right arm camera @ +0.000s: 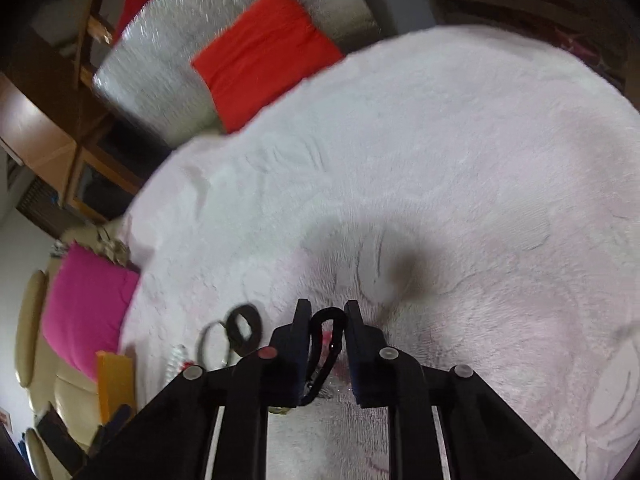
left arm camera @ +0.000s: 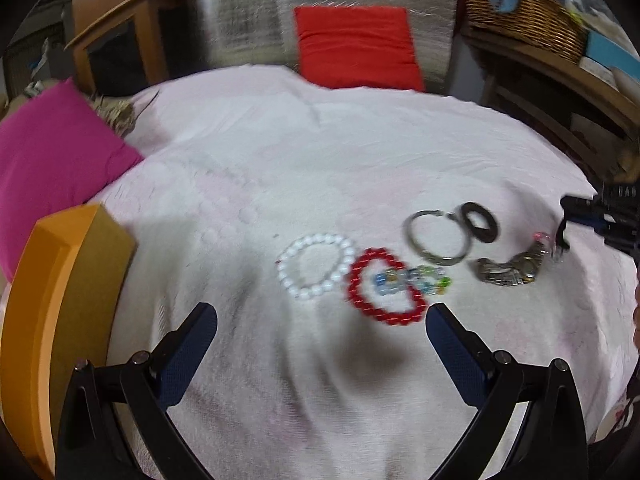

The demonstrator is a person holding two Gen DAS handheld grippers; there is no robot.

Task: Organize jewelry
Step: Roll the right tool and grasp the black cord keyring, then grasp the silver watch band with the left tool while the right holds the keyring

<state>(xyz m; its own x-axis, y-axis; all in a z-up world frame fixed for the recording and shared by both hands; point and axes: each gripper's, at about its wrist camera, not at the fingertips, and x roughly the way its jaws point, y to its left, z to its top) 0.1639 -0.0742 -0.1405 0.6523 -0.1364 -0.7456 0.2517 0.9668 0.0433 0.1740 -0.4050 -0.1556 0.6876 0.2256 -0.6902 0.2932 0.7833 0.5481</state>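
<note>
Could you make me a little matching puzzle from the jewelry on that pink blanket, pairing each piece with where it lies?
1. white bead bracelet
2. red bead bracelet
3. silver bangle
4. black ring

A. overlapping the clear coloured beads
B. farthest left of the row
C. just right of the bangle
D. between the red bracelet and the black ring

Pairs: 1-B, 2-A, 3-D, 4-C

I count three beaded bracelets (left arm camera: 316, 266), one silver bangle (left arm camera: 436, 238), one dark ring (left arm camera: 480, 222), one metal watch (left arm camera: 510, 270), two cushions (left arm camera: 356, 46), one orange box (left arm camera: 60, 300), one wicker basket (left arm camera: 520, 20).
</note>
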